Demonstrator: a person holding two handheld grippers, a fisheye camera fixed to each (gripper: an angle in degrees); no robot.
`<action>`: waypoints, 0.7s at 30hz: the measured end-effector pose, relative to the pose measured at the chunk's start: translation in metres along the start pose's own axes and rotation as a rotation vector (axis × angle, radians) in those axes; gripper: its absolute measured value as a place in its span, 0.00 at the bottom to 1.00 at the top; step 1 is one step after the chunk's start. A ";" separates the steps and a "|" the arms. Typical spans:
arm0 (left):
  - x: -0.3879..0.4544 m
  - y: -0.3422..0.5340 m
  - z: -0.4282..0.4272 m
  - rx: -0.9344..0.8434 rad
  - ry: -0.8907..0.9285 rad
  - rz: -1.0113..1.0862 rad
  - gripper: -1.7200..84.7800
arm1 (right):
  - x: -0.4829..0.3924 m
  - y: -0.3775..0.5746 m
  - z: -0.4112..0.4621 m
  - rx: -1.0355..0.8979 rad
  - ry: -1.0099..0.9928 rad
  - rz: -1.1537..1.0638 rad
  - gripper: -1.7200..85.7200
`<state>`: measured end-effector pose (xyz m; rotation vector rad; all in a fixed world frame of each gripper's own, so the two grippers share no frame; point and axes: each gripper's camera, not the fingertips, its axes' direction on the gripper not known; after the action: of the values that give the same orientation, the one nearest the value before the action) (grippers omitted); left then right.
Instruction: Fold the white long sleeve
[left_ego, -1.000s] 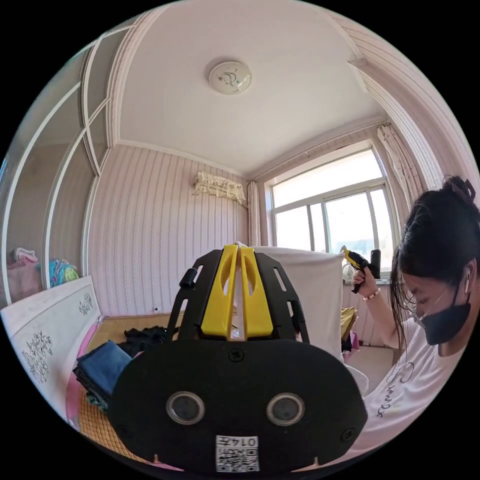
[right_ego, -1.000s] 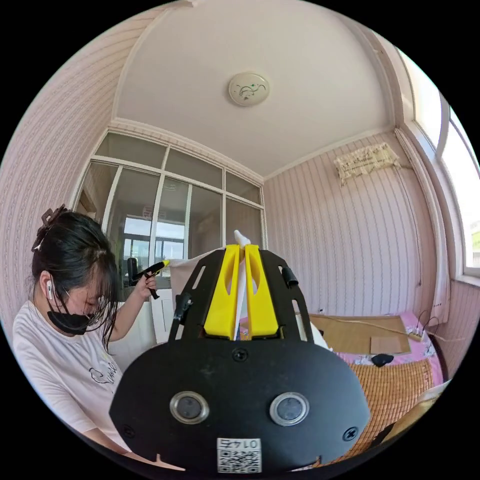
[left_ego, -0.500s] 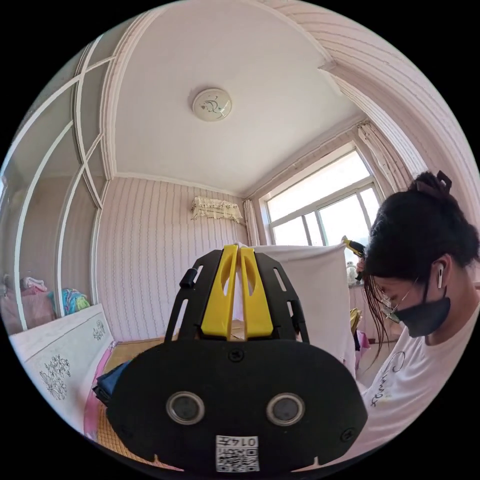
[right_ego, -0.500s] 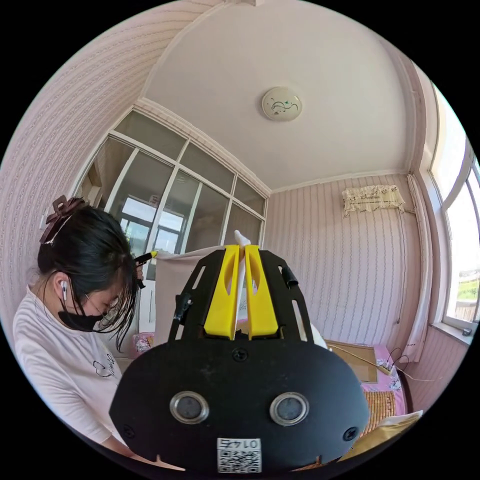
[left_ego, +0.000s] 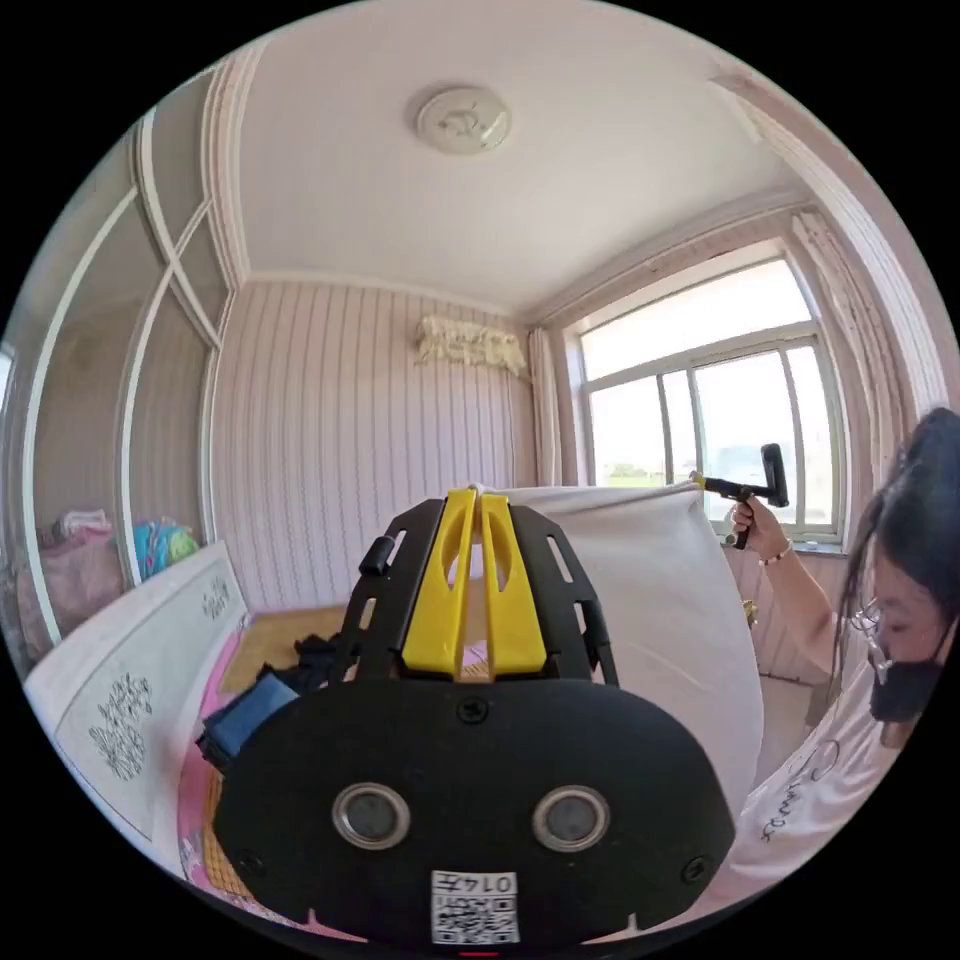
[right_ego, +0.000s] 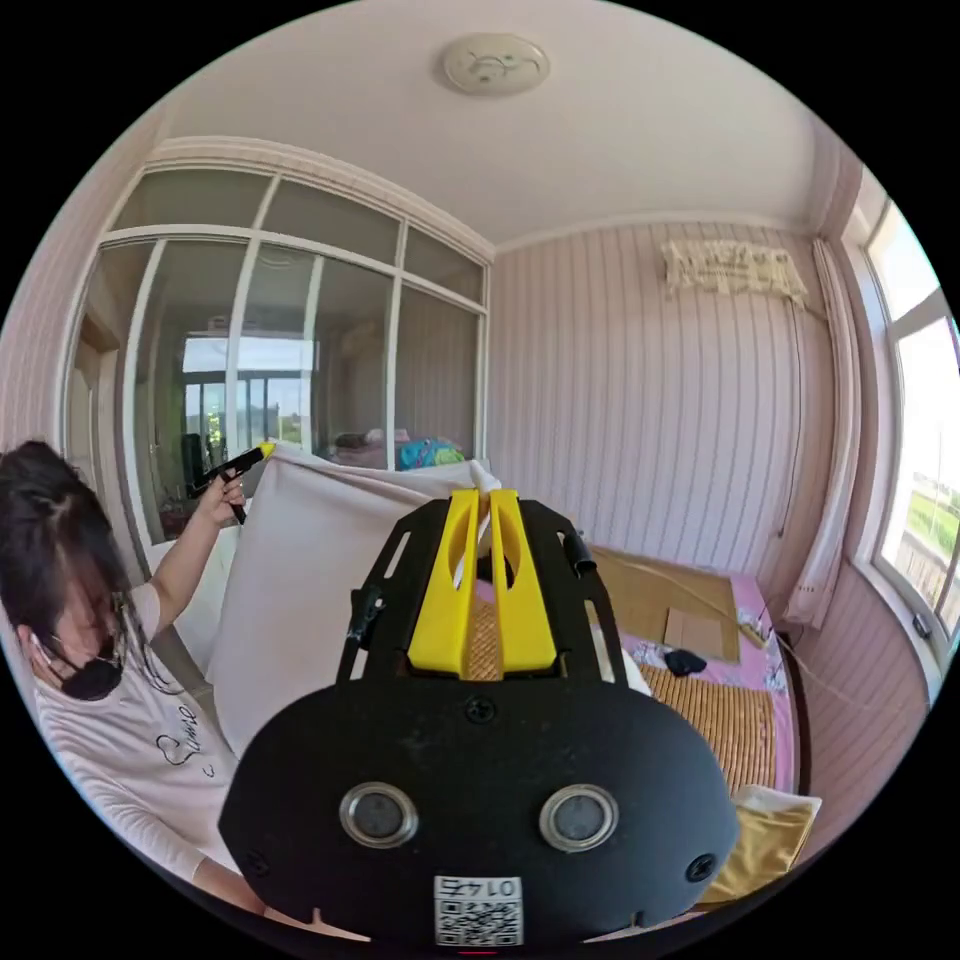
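White long sleeve (left_ego: 640, 600) cloth hangs stretched in the air between the two tools, its top edge pulled taut and the rest falling as a broad pale sheet. In the left gripper view the left hand-held gripper (left_ego: 476, 500) stands at centre frame, its yellow jaws drawn together on one top corner of the garment, a small tip of fabric poking out above them. At the right of that frame the other corner is pinched by the right hand-held gripper (left_ego: 700, 484), gripped by the person's hand (left_ego: 752, 520) in front of the window (left_ego: 700, 410). The person's head and white top sit at the lower right edge.

In the right gripper view the right hand-held gripper (right_ego: 482, 500) is at centre, jaws clenched on a corner of the white long sleeve (right_ego: 300, 590), with a bit of cloth sticking up between the tips. The sheet runs off to the left of the frame to the left hand-held gripper (right_ego: 262, 452), which the person's raised hand (right_ego: 222, 496) holds against the glass partition (right_ego: 250, 350).

Below the cloth lies the bed (right_ego: 720, 700) with a woven mat, at lower right of the right gripper view. In the left gripper view, dark and blue folded clothes (left_ego: 250, 715) rest on the bed at lower left, beside the white headboard (left_ego: 130, 680). A round ceiling lamp (left_ego: 463, 119) is at the top.
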<state>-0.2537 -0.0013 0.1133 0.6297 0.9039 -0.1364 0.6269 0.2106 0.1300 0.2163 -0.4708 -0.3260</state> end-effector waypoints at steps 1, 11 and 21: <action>-0.010 0.009 0.024 -0.054 -0.006 -0.033 0.01 | 0.011 0.004 0.020 -0.034 0.019 0.017 0.02; -0.046 -0.015 0.201 -0.121 -0.112 -0.065 0.01 | 0.047 -0.088 0.094 0.192 0.303 0.045 0.02; -0.124 0.144 0.235 -0.325 -0.025 -0.129 0.01 | 0.076 0.004 0.189 -0.063 0.132 0.029 0.03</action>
<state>-0.1165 -0.0350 0.3801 0.2670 0.9181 -0.1099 0.6020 0.1627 0.3268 0.1687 -0.3321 -0.2956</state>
